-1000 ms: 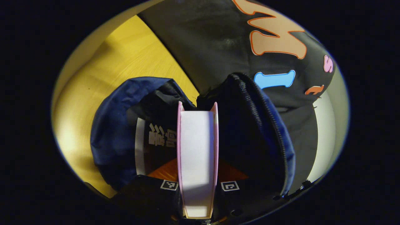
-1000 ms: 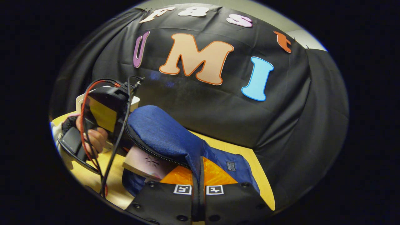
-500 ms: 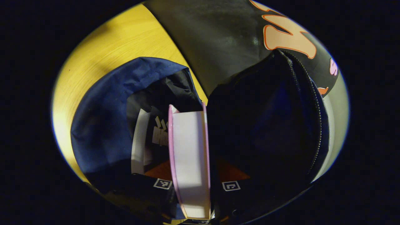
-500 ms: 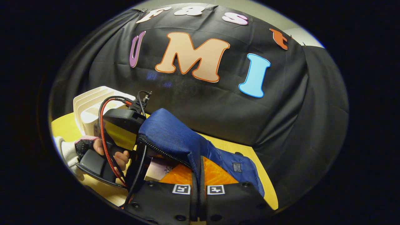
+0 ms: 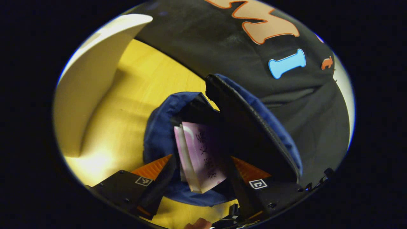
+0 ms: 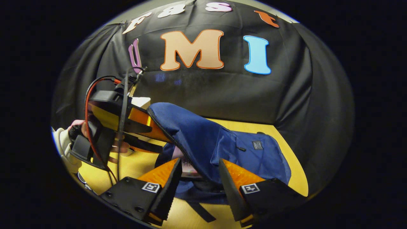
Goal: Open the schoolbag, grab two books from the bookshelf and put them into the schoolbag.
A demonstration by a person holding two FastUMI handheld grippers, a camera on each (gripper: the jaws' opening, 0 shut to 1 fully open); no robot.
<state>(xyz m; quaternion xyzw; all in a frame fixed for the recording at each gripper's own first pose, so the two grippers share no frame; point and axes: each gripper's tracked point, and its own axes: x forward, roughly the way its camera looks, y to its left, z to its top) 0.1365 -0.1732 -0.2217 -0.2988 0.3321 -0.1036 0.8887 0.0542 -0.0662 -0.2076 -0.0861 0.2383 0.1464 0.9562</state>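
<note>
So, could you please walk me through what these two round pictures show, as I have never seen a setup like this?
There is no robot here: a person holds a two-finger gripper in each hand, and a fisheye camera rides on each one, looking forward along its fingers.

In the left gripper view, the left gripper is open, and a pink book sits between its fingers, partly inside the open blue schoolbag. A pale bookshelf stands on the yellow table.

In the right gripper view, the right gripper is also open, its fingers either side of the bag's raised flap. Farther left you see the other gripper and the hand holding it.

Nothing is clamped by either gripper.
</note>
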